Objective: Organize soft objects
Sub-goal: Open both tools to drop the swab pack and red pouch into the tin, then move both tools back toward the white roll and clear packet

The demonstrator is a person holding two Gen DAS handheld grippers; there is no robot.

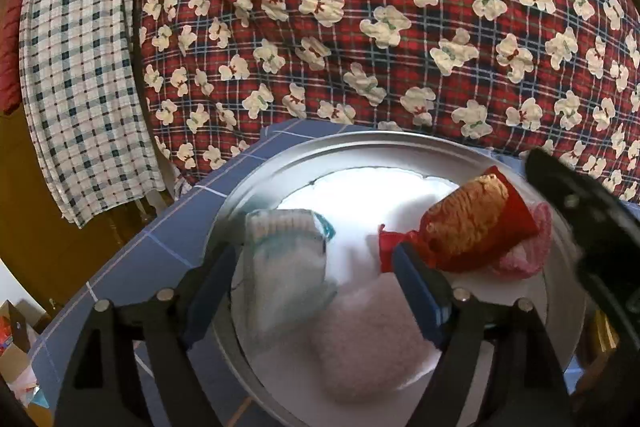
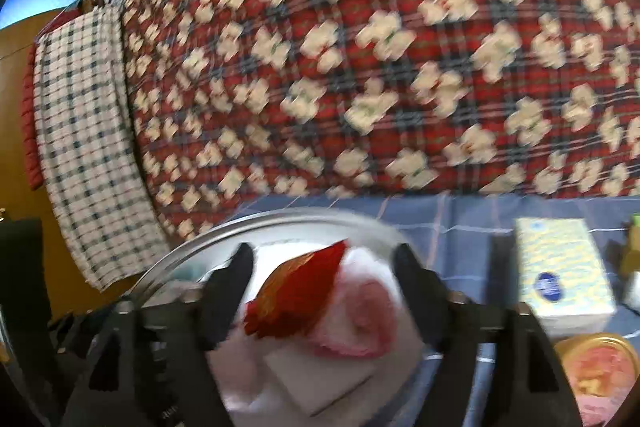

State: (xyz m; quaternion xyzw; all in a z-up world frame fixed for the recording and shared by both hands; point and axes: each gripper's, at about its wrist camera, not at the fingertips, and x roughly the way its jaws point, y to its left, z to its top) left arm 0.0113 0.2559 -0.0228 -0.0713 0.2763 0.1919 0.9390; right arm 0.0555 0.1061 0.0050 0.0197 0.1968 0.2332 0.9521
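I see my left gripper (image 1: 316, 275) spread over the round metal tray (image 1: 280, 163), and the right gripper (image 2: 324, 269) is also spread; the red-and-gold fabric pouch (image 1: 464, 223) lies at two o'clock.

surface: blue checked cloth (image 2: 460, 223) | on it: round metal tray (image 1: 280, 163) (soft items inside); tissue box (image 2: 564, 267) right of tray; gold-rimmed container (image 2: 596, 367) near box
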